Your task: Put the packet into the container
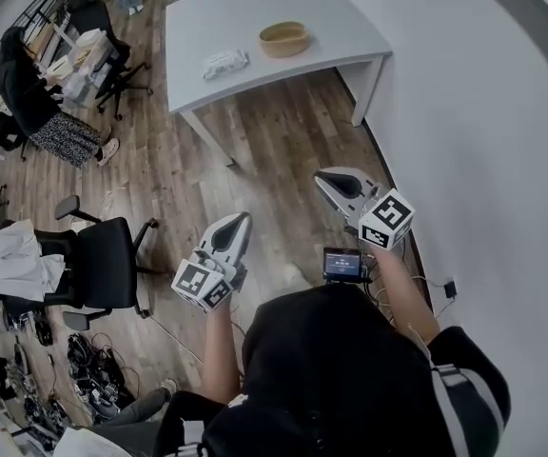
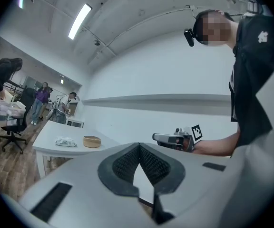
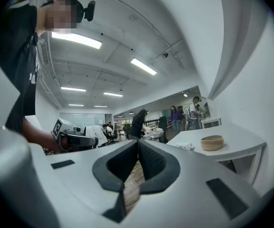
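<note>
A white packet [image 1: 225, 63] lies on the grey-white table [image 1: 331, 36] far ahead, with a round wooden container [image 1: 284, 38] just to its right. Both grippers are held close to the person's body, well short of the table. My left gripper [image 1: 239, 222] is shut and empty, its tips touching. My right gripper [image 1: 327, 181] is shut and empty too. The left gripper view shows the packet [image 2: 65, 141] and container [image 2: 92, 141] small at the left. In the right gripper view the packet [image 3: 185, 147] and container [image 3: 211, 142] sit at the right.
Wooden floor [image 1: 255, 150] lies between me and the table. A black office chair [image 1: 103, 260] stands to the left, with more chairs and a person [image 1: 41, 112] beyond it. A white wall [image 1: 483, 112] runs along the right side.
</note>
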Available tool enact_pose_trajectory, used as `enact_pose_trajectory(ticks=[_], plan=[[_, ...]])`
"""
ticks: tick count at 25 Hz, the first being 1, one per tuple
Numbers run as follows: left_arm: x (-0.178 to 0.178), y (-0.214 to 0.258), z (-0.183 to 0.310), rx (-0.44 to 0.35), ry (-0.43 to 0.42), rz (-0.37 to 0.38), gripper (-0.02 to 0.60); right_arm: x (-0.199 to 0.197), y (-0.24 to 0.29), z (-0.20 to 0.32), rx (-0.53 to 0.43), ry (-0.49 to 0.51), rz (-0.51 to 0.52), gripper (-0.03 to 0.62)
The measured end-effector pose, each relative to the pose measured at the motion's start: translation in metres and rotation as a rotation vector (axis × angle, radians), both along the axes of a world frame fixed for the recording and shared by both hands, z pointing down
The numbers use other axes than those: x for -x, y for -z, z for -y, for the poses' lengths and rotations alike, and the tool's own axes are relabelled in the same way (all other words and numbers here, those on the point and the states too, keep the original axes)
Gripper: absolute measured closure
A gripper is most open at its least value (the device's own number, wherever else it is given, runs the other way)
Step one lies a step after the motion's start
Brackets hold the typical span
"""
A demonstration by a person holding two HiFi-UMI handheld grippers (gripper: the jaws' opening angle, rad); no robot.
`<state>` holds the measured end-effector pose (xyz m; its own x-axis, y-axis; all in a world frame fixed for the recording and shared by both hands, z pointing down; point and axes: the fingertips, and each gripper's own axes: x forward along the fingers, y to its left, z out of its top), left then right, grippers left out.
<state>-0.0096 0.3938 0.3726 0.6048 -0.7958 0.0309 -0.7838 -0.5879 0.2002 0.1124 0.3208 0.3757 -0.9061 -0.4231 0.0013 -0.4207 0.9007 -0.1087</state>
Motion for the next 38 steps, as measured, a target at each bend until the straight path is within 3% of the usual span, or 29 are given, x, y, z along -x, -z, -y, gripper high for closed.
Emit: enact_pose_trajectory(ticks=[7,13,20,29,38], plan=[[0.063,0.005,0.056,-0.011,0.023,-0.020,0.574,0.049,0.006,0.054,-0.009,-0.022,-0.013,0.571],[0.083,0.002,0.107,0.000,0.015,-0.053,0.574,0.062,0.008,0.104,-0.004,-0.048,-0.034,0.571],[0.085,-0.015,0.184,0.017,0.002,-0.038,0.574,0.071,-0.001,0.182,-0.003,-0.048,-0.012,0.571],[0.077,-0.002,0.310,0.030,0.006,0.000,0.574,0.092,0.004,0.305,0.014,0.014,0.019,0.571],[0.080,0.016,0.421,0.039,0.064,0.036,0.574,0.104,0.012,0.416,0.004,0.092,0.025,0.571]])
